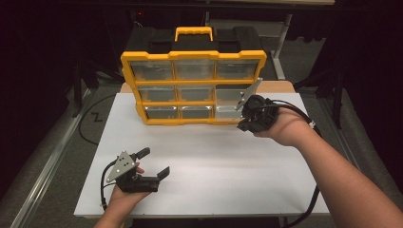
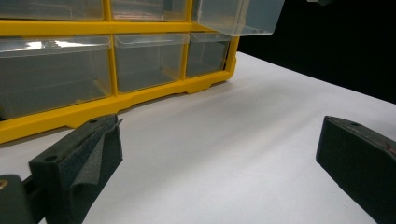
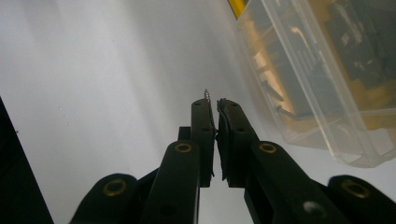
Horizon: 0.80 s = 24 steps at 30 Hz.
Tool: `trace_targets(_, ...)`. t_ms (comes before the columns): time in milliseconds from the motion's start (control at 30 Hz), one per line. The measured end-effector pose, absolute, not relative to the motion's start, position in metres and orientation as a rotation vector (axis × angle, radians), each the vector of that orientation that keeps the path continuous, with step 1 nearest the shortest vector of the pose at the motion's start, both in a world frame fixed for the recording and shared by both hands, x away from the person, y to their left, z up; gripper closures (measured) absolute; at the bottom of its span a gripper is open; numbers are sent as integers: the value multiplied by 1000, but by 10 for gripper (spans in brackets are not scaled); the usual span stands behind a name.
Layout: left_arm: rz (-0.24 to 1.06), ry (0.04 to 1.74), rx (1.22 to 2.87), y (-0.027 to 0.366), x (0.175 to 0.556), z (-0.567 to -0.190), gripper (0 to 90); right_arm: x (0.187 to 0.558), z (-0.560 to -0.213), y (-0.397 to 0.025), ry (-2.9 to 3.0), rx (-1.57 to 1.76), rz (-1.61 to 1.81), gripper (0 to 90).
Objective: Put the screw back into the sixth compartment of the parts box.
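Observation:
A yellow organizer point(image 1: 192, 55) with clear drawers stands upright at the back of the white table point(image 1: 214, 161). Its middle-right drawer point(image 1: 230, 95) is pulled out; in the left gripper view this drawer point(image 2: 238, 16) juts forward from the yellow frame point(image 2: 140, 28). My right gripper point(image 1: 252, 119) hovers just in front of that drawer. Seen in the right gripper view, the right gripper point(image 3: 215, 101) points down at the table, shut on a thin threaded screw point(image 3: 207, 100). Beside it the clear drawer point(image 3: 317, 93) holds several screws. My left gripper point(image 1: 153, 163) rests near the table's front left, open and empty point(image 2: 219, 140).
A black case with a yellow handle point(image 1: 193, 32) sits behind the organizer. Bare white tabletop lies between the two grippers. Cables trail from both grippers off the table's front and right edges. The floor around is dark.

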<state>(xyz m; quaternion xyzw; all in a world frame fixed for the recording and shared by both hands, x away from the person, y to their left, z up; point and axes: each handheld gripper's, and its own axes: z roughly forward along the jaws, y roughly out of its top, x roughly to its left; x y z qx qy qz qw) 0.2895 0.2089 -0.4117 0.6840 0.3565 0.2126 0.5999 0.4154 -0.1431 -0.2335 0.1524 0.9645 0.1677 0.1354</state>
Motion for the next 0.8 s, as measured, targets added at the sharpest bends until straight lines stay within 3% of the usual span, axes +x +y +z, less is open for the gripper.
trace_targets(800, 501, 827, 1583, 211, 288, -411, 11, 438, -209, -128, 2747, 429, 482, 872)
